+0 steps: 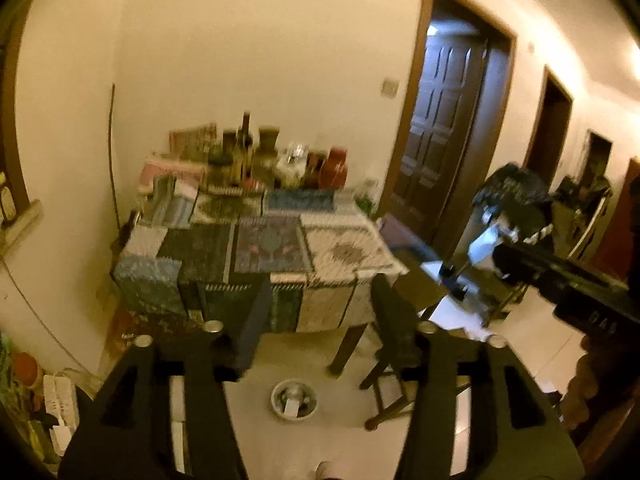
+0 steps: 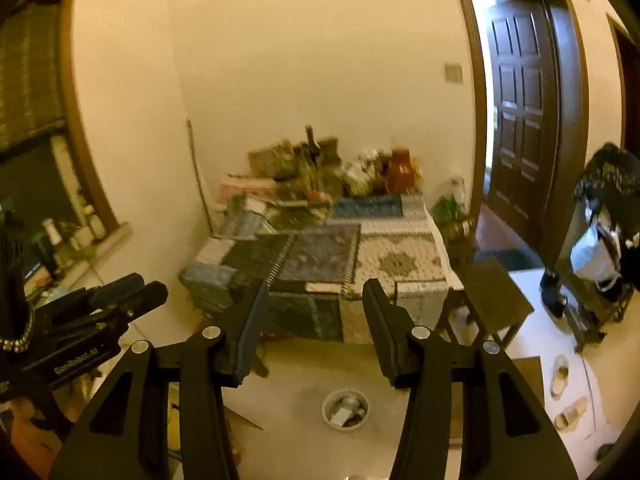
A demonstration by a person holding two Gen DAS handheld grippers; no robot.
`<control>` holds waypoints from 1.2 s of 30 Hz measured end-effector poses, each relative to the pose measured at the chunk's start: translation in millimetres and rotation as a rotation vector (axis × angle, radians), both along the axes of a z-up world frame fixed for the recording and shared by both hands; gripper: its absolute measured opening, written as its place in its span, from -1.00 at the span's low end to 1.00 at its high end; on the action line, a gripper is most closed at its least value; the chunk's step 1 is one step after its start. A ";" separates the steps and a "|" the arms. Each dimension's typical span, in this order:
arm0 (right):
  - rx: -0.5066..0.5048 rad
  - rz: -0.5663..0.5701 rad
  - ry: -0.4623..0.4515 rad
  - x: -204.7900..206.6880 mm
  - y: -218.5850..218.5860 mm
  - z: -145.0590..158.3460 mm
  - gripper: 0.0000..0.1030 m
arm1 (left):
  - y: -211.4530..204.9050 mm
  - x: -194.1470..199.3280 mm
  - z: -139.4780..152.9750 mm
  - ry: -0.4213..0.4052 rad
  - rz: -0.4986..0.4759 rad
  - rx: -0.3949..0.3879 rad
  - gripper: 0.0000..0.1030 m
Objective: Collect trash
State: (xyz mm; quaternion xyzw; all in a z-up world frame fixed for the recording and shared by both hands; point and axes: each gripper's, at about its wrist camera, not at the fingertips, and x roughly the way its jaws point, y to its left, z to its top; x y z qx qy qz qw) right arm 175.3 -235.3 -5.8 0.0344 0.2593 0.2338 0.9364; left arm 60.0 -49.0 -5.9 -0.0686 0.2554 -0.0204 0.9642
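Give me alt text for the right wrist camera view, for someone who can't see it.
The right gripper hangs open and empty above a pale floor, its jaws framing a small round bin holding scraps. Beyond stands a table under patchwork cloth, cluttered with bottles at the back; the left gripper shows at left.

Matt black plastic on both claws: left claw (image 1: 320, 292), right claw (image 2: 316, 300), with bright metal rivets at the joints. Patchwork cloth (image 2: 360, 256), woven and matt, draped over the worktop. Glossy pale floor tiles (image 2: 304, 376) below that worktop. Dark wood door (image 2: 520, 100), smooth with a slight sheen. Matt painted wall (image 1: 260, 60).
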 end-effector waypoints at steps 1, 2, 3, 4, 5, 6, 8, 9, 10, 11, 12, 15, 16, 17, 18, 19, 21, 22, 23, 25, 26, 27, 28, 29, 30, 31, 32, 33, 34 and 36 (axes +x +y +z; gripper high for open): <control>0.004 -0.002 -0.018 -8.2 -1.1 3.5 0.10 | -0.8 -15.0 8.2 -0.028 -0.003 -0.001 0.31; 0.010 -0.006 -0.040 -16.4 -2.5 7.1 0.28 | -2.1 -29.3 15.6 -0.054 -0.005 0.003 0.46; 0.015 -0.012 -0.069 -28.8 -3.6 13.1 0.37 | -1.9 -37.1 18.6 -0.066 -0.005 0.007 0.56; 0.016 -0.013 -0.085 -33.7 -3.8 15.0 0.54 | -3.4 -48.6 24.1 -0.084 -0.004 0.019 0.77; 0.015 -0.016 -0.101 -38.7 -3.3 16.7 0.69 | -4.6 -59.3 28.9 -0.105 0.002 0.030 0.85; 0.015 -0.020 -0.113 -43.1 -4.4 18.6 0.76 | -4.7 -65.6 31.5 -0.118 0.006 0.034 0.85; 0.019 -0.039 -0.134 -50.1 -4.8 21.6 0.93 | -5.6 -78.0 37.4 -0.138 0.006 0.042 0.85; 0.022 -0.045 -0.139 -51.9 -4.5 22.5 0.93 | -4.3 -78.5 37.0 -0.139 0.004 0.042 0.85; 0.022 -0.045 -0.139 -53.1 -4.0 22.7 0.93 | -3.5 -81.6 37.9 -0.144 0.004 0.041 0.86; 0.020 -0.044 -0.139 -55.9 -3.5 22.9 0.93 | -2.9 -84.3 38.6 -0.149 0.007 0.041 0.86; 0.018 -0.043 -0.138 -58.5 -4.1 23.5 0.93 | -2.7 -87.1 39.6 -0.156 0.009 0.042 0.86; 0.008 -0.040 -0.140 -60.5 -0.8 23.5 0.93 | -2.6 -93.7 42.3 -0.165 0.008 0.048 0.86; 0.006 -0.038 -0.142 -64.8 -2.0 23.6 0.93 | -3.4 -96.9 42.9 -0.168 0.010 0.050 0.86; 0.004 -0.036 -0.143 -67.4 -2.3 23.9 0.93 | -2.7 -97.2 43.3 -0.170 0.012 0.051 0.86; 0.001 -0.034 -0.144 -68.1 -2.4 23.0 0.93 | -1.9 -98.5 43.5 -0.174 0.015 0.049 0.86; -0.001 -0.032 -0.144 -66.3 -1.0 22.6 0.93 | -0.9 -101.9 44.2 -0.177 0.018 0.046 0.86; -0.005 -0.028 -0.144 -69.7 -1.4 22.8 0.93 | 1.0 -104.3 45.0 -0.179 0.026 0.040 0.86; -0.007 -0.025 -0.144 -71.7 -1.3 22.7 0.93 | 1.8 -105.2 44.7 -0.178 0.027 0.039 0.86; -0.012 -0.024 -0.144 -72.6 -0.2 21.8 0.93 | 2.6 -105.2 43.9 -0.176 0.030 0.038 0.86; -0.021 -0.019 -0.144 -74.8 0.6 21.0 0.93 | 4.2 -104.8 43.0 -0.171 0.036 0.038 0.86; -0.024 -0.017 -0.142 -76.2 0.6 20.1 0.93 | 4.4 -105.4 43.0 -0.168 0.037 0.037 0.86; -0.026 -0.014 -0.140 -76.4 0.8 19.1 0.93 | 5.2 -104.1 42.3 -0.163 0.037 0.035 0.86; -0.028 -0.012 -0.136 -76.0 1.0 18.4 0.93 | 6.0 -102.9 41.6 -0.161 0.038 0.032 0.86; -0.032 -0.010 -0.133 -76.7 1.6 17.4 0.93 | 6.7 -101.9 40.8 -0.158 0.039 0.031 0.86; -0.035 -0.010 -0.130 -76.3 2.0 16.9 0.93 | 5.6 -102.2 40.2 -0.156 0.040 0.030 0.86; -0.039 -0.010 -0.128 -76.4 2.7 16.2 0.93 | 6.3 -101.6 39.7 -0.153 0.040 0.030 0.86; -0.042 -0.009 -0.126 -76.7 3.2 15.7 0.93 | 6.8 -100.4 39.0 -0.149 0.041 0.030 0.86; -0.046 -0.008 -0.122 -76.1 3.4 15.5 0.93 | 6.8 -99.9 38.5 -0.147 0.041 0.029 0.86; -0.048 -0.007 -0.117 -76.0 3.7 15.3 0.93 | 6.8 -98.9 37.9 -0.144 0.038 0.029 0.86; -0.049 -0.004 -0.110 -75.1 4.2 15.5 0.93 | 6.8 -97.1 36.9 -0.139 0.037 0.030 0.86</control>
